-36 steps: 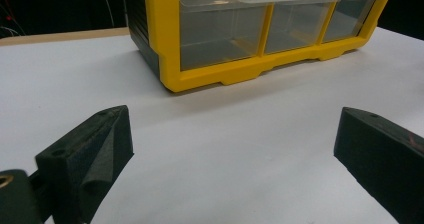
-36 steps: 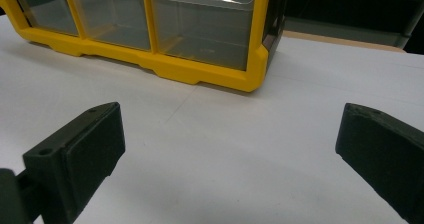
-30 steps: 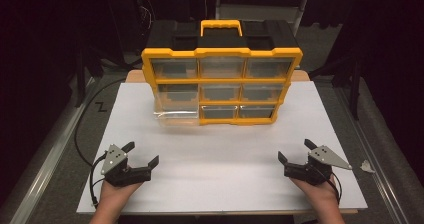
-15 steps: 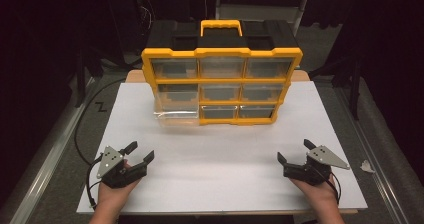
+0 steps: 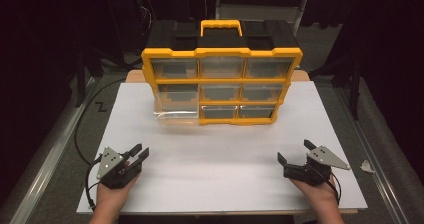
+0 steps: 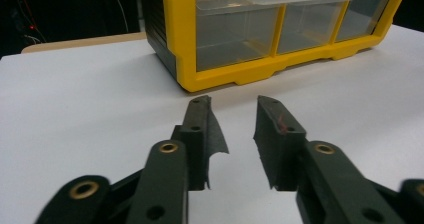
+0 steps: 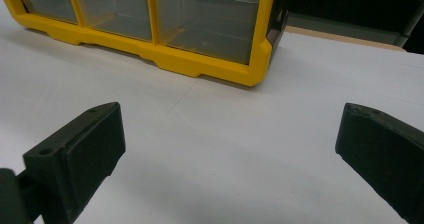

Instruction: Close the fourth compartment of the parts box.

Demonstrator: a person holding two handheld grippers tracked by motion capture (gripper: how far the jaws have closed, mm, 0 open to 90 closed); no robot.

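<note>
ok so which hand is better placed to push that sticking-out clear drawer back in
Left, probably. The protruding clear drawer sits in the left column of the yellow organizer, nearer the left gripper. The right gripper would have to cross the white board.

No legible text, label, brand, number or sign anywhere in the three views. Yellow-and-black drawer organizer [image 5: 221, 74], its clear drawer fronts and its yellow carry handle [image 5: 221, 26]: blank, no lettering or logo to be made out. One dark Z-shaped mark [image 5: 101, 106] on the grey floor left of the white table board [image 5: 210, 179], not readable as a letter with any certainty; faint red scuff on a jaw pad in the left gripper view, not writing.
</note>
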